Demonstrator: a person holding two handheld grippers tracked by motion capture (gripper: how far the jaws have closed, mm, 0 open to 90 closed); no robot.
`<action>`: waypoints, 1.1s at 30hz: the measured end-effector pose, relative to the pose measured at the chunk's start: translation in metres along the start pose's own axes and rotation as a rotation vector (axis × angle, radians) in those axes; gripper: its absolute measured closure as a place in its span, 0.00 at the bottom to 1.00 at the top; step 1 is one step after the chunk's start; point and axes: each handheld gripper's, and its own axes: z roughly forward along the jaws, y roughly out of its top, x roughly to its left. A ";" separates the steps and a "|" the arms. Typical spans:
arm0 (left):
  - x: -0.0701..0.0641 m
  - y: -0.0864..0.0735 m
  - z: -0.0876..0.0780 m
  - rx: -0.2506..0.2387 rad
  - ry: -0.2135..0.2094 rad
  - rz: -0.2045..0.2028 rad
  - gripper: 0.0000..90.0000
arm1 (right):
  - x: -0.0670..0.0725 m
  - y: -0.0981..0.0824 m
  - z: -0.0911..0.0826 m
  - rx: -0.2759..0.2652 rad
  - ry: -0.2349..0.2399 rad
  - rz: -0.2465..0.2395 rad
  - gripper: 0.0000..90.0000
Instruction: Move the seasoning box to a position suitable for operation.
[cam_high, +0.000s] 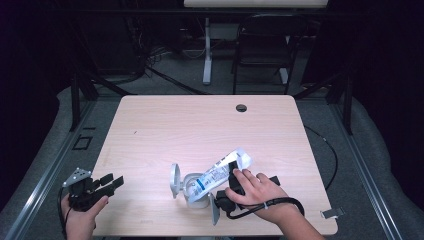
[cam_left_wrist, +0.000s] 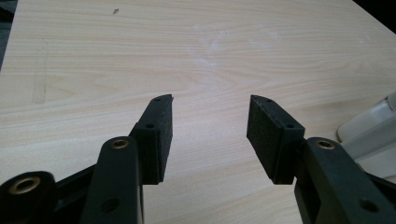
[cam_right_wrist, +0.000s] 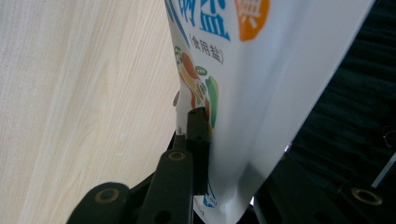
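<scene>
The right gripper (cam_high: 234, 176) clamps a white printed pouch (cam_high: 220, 172) near the table's (cam_high: 200, 125) front edge, tilting it into a white lidded container (cam_high: 192, 189); at the front left corner, the left gripper (cam_left_wrist: 209, 122) rests with jaws apart

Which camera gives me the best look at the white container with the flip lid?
The high view: the white container sits whole on the table, lid swung open at its left, the salt pouch tipped into it. The left gripper view catches an edge. The right gripper view has the pouch in front.
</scene>
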 end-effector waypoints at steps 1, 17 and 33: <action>0.000 0.000 0.000 0.000 0.000 0.000 0.57 | 0.000 0.000 0.000 0.001 0.001 -0.001 0.89; 0.000 0.000 0.000 0.001 0.000 -0.001 0.57 | 0.002 -0.002 0.000 -0.013 0.047 0.071 0.90; 0.000 0.000 0.000 0.005 0.003 0.000 0.57 | 0.006 -0.007 -0.001 -0.044 0.132 0.261 0.90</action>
